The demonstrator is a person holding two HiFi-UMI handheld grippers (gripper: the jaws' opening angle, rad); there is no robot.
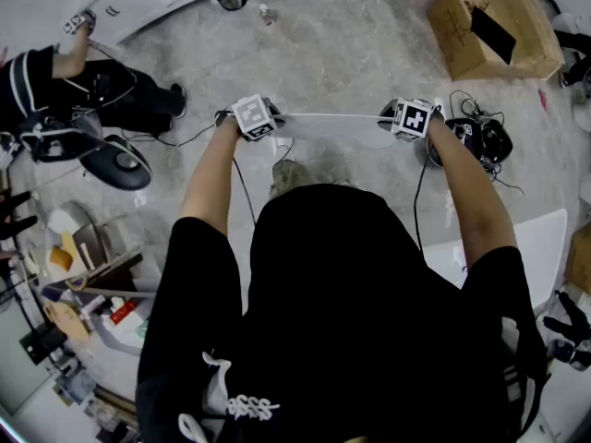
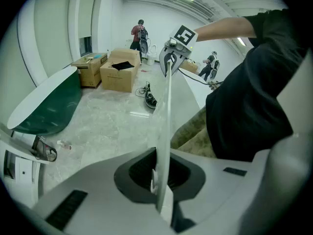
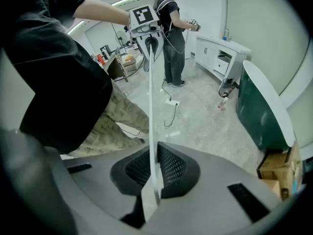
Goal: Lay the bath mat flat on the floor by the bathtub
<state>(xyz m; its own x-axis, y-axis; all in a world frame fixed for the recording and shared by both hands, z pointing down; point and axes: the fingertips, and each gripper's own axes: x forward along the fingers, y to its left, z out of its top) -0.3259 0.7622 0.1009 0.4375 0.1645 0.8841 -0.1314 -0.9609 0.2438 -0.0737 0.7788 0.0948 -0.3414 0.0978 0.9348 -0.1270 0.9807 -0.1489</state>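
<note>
Bath mat: off the floor, held up in front of the person and strung between both grippers. It's thin and white, and shows nearly edge-on in the head view.

Long axis runs side to side across the person, from left gripper to right gripper. The held edge looks taut and about level. How far the rest hangs below that edge can't be told.

Left fingers are closed tight on one end of the mat edge, with the sheet pinched between the pads. Right fingers are closed the same way on the other end. Each gripper view looks along the mat straight to the other gripper.

Both grippers tip steeply down and sit at about the same height, so neither hand is nearer the floor.

Bathtub, green inside with a white rim, lies on the far face of the mat from the person. The person's legs are on the near face, so the mat hangs between body and tub.

Judgement: the floor is straight below the fingers. The lay-down needs both hands to sink together and carry toward the tub, keeping the long axis as it is. Can't tell if the edge is parallel to the tub side.

Cardboard box and cables lie off to the right, apart from the mat
</note>
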